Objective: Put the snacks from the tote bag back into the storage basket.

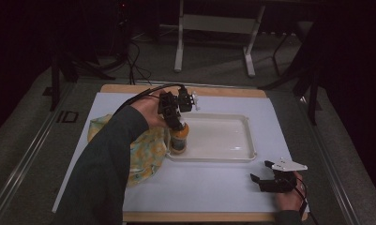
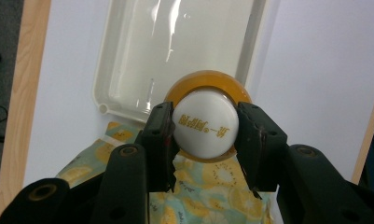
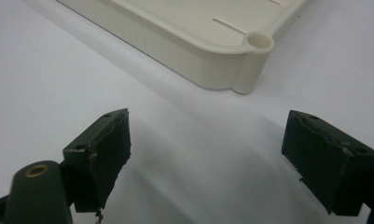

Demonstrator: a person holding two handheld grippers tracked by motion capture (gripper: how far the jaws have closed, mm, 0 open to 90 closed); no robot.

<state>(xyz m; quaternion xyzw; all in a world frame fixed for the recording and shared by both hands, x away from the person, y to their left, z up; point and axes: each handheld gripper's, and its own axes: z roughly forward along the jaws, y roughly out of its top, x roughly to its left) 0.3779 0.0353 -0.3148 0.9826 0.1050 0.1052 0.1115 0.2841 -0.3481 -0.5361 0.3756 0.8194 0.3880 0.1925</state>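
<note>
**Bottle gripped by its cap at the tray's near-left corner: placement not finished**

Nearest the camera in the high view is your left sleeve [image 1: 101, 173], running up from the bottom edge to the left claw [image 1: 175, 123]. That claw is clamped on the white cap of the orange bottle [image 1: 179, 138]. In the left gripper view the two jaws press the cap from either side, with the bottle's orange shoulder [image 2: 207, 80] showing beyond them.

Landmark: the white tray [image 1: 232, 152].
- The bottle stands upright at the tray's near-left corner. Whether its base is inside the rim, on it, or held just above cannot be told.
- The yellow patterned cloth [image 1: 146, 157] lies bunched just left of the tray, touching or nearly touching that corner, partly under your arm.
- Your right claw [image 1: 266, 177] rests on the tabletop [image 1: 214, 192] in front of the tray's near-right corner, apart from it. Its jaws stand wide apart with nothing between them. The right gripper view looks at that corner of the tray [image 3: 250, 70].

Progress, as a judgement: the bottle is picked up and brought to the tray. Left to do: settle it on the tray floor and let go of the cap. The rest of the tray holds nothing.
</note>
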